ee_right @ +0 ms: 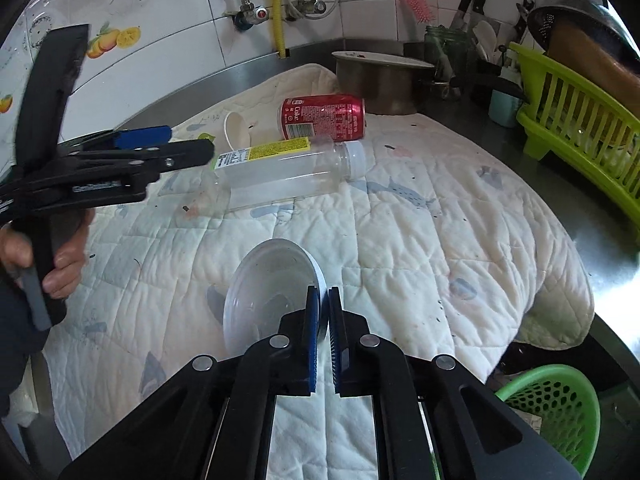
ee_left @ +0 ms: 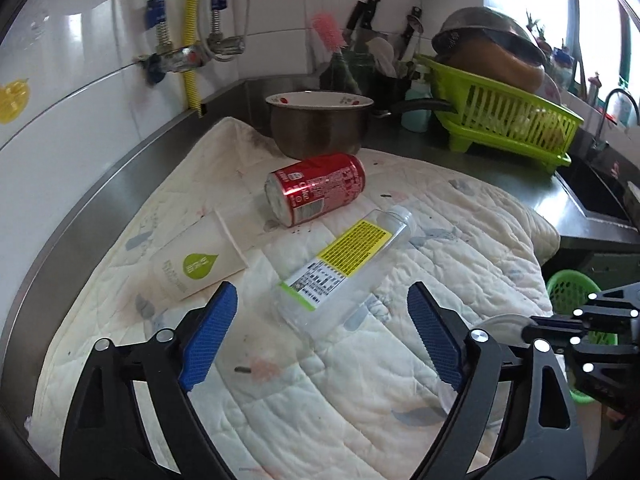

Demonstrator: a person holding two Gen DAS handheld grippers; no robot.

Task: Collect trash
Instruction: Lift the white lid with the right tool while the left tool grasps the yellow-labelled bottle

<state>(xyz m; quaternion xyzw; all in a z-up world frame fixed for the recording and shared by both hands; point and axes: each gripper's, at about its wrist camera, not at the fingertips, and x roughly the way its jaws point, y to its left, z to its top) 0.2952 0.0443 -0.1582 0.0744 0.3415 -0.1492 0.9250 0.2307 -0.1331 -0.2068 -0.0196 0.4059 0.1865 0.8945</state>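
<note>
Clear plastic lid (ee_right: 272, 292) is being clamped on edge by the right gripper (ee_right: 323, 300), jaws nearly closed on its rim, disc standing upright over the near part of the quilted cloth (ee_right: 420, 248). Left gripper (ee_left: 320, 328) is being held wide open, nothing between the blue pads (ee_left: 208, 336), just short of the plastic bottle (ee_left: 348, 268).

Bottle is lying on its side mid-cloth, long axis running diagonally, white cap toward the green dish rack (ee_left: 508, 120), base toward the left gripper. Coke can (ee_left: 316, 188) is lying on its side just behind it, top end facing the wall side, other end toward the steel pot (ee_left: 318, 128). Paper cup (ee_left: 196, 260) is lying flattened near the cloth's wall-side edge.

Cloth is spread over a steel table (ee_left: 560, 196) against white tiles. Green basket (ee_right: 552, 404) is sitting below the table's near edge, partly cut off; contents hard to make out.
</note>
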